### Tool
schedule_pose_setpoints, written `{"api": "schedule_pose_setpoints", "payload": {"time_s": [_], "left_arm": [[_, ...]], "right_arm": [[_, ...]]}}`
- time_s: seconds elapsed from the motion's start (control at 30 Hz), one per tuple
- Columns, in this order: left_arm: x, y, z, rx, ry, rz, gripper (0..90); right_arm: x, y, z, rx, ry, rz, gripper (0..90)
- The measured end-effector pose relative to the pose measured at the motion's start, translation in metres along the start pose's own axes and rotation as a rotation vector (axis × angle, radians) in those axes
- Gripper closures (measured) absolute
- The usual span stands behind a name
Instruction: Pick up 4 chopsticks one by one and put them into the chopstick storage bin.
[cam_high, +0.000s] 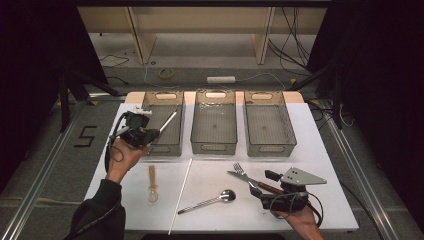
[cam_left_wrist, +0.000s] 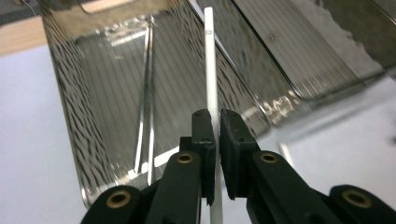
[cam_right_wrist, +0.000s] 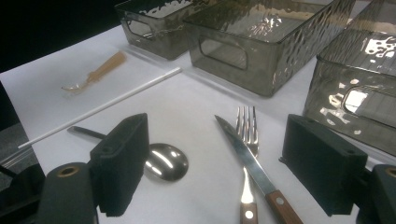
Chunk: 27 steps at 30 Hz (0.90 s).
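My left gripper (cam_high: 153, 134) hangs over the front end of the left bin (cam_high: 162, 149), shut on a thin white stick (cam_high: 169, 121) that points out over the bin. In the left gripper view the black jaws (cam_left_wrist: 217, 122) pinch the white stick (cam_left_wrist: 210, 65) above the ribbed left bin (cam_left_wrist: 77, 116), in which a thin metal rod (cam_left_wrist: 148, 93) lies. My right gripper (cam_high: 261, 189) rests open near the table's front right. Its pads (cam_right_wrist: 122, 161) stand wide apart around the fork (cam_right_wrist: 246, 123), the knife (cam_right_wrist: 245, 154) and the bowl of the metal spoon (cam_right_wrist: 164, 161).
Three smoky plastic bins stand in a row at the back, with the middle bin (cam_high: 215, 147) and right bin (cam_high: 270, 148) beside the left one. On the white table lie a second white stick (cam_high: 181, 192), an amber-handled spoon (cam_high: 152, 184), a metal spoon (cam_high: 212, 200), a fork and a knife (cam_high: 245, 177).
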<state>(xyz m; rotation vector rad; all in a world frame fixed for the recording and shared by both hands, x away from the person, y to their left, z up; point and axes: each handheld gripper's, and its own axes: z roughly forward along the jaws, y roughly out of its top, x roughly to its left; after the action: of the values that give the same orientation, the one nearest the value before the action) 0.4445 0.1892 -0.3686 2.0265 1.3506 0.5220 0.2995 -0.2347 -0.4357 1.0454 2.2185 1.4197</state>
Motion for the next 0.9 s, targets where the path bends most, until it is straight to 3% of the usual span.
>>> {"api": "schedule_pose_setpoints", "payload": {"time_s": [0.2, 0.5, 0.63, 0.9], "left_arm": [[0.016, 0.016, 0.021, -0.008, 0.034, -0.01, 84.4], [0.041, 0.027, 0.058, -0.023, 0.045, -0.041, 84.4], [0.045, 0.031, 0.068, -0.032, 0.055, -0.04, 84.3], [0.049, 0.034, 0.087, -0.003, 0.057, -0.041, 84.2]], "right_arm": [[0.0, 0.0, 0.0, -0.001, 0.002, -0.001, 24.0], [0.0, 0.0, 0.0, -0.002, 0.006, 0.001, 24.0], [-0.001, 0.0, 0.0, -0.001, 0.013, 0.004, 24.0], [-0.001, 0.0, -0.001, -0.007, 0.015, 0.003, 24.0]]}}
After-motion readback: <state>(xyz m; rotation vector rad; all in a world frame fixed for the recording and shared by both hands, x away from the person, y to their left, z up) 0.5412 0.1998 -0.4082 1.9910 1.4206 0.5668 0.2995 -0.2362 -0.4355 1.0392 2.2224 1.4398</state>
